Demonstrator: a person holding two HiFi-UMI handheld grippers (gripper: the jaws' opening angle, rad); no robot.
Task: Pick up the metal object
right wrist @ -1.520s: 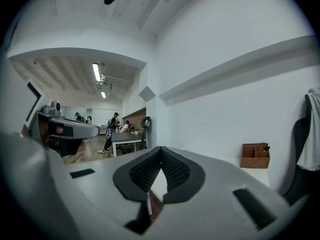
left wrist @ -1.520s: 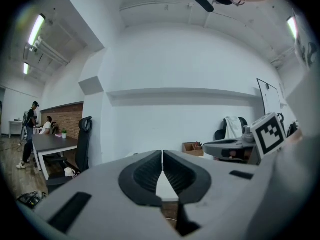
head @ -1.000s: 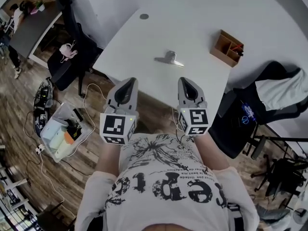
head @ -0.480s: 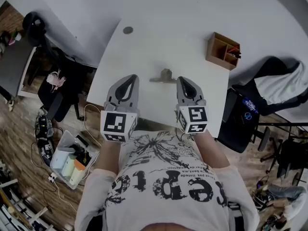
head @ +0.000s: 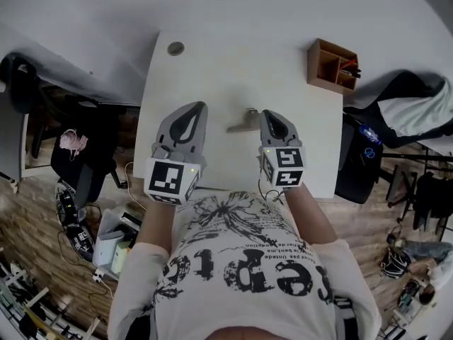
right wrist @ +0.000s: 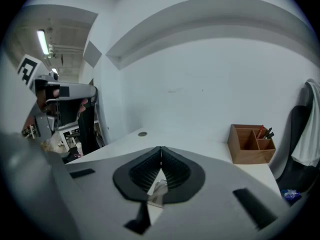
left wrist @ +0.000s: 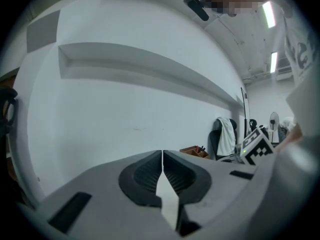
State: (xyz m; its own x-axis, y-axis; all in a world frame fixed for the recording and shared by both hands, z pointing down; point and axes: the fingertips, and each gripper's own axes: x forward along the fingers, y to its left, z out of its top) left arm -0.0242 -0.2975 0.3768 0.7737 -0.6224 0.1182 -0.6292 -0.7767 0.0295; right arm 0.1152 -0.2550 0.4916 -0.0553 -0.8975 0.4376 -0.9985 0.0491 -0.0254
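Two claws hover over the white surface [head: 212,69], each with its jaws pressed together and holding nothing. The metal object [head: 241,124] lies flat between the left claw [head: 195,112] and the right claw [head: 269,116], nearer the right. Its long axis runs crosswise to both claws, one end pointing at each. A wooden organizer [head: 333,64] stands well beyond the right claw.

Metal object [head: 244,121] lies on table [head: 212,62] between left hand-held gripper [head: 199,105] and right hand-held gripper [head: 267,113].
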